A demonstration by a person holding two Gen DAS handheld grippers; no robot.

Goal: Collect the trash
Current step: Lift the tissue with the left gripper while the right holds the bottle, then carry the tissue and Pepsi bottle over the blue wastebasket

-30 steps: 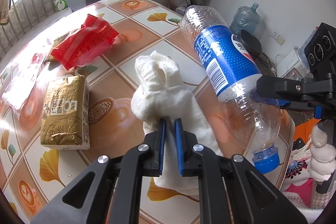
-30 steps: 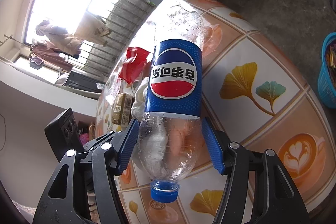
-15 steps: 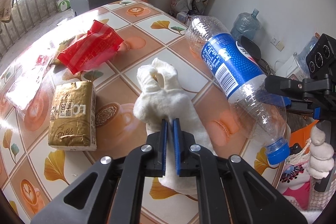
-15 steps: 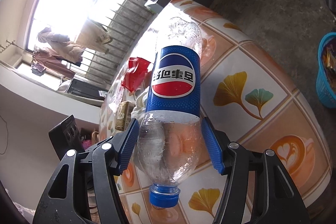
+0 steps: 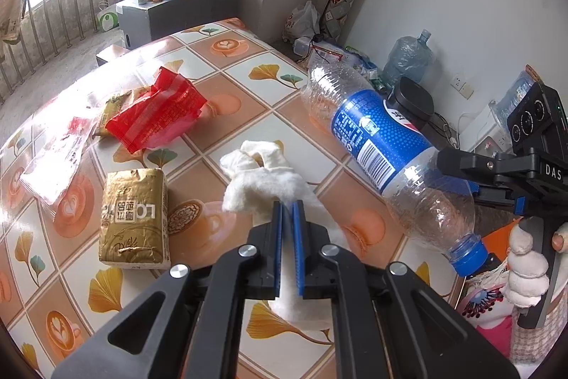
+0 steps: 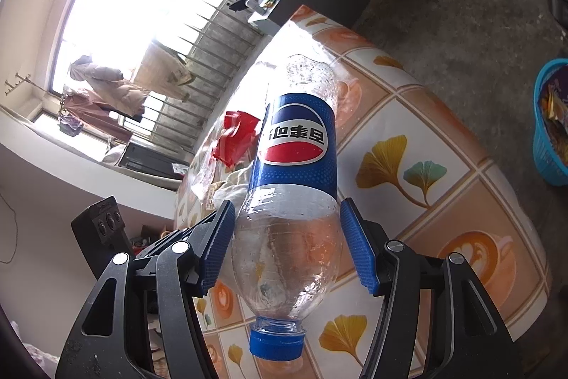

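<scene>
Your left gripper (image 5: 287,212) is clenched on the white cloth (image 5: 262,180), which hangs between its pads above the table (image 5: 248,116). Your right gripper (image 6: 287,247) grasps the empty bottle (image 6: 294,187) by its clear lower part, cap towards you. The red wrapper (image 5: 156,116) and gold packet (image 5: 133,219) lie ahead-left of the left gripper.
</scene>
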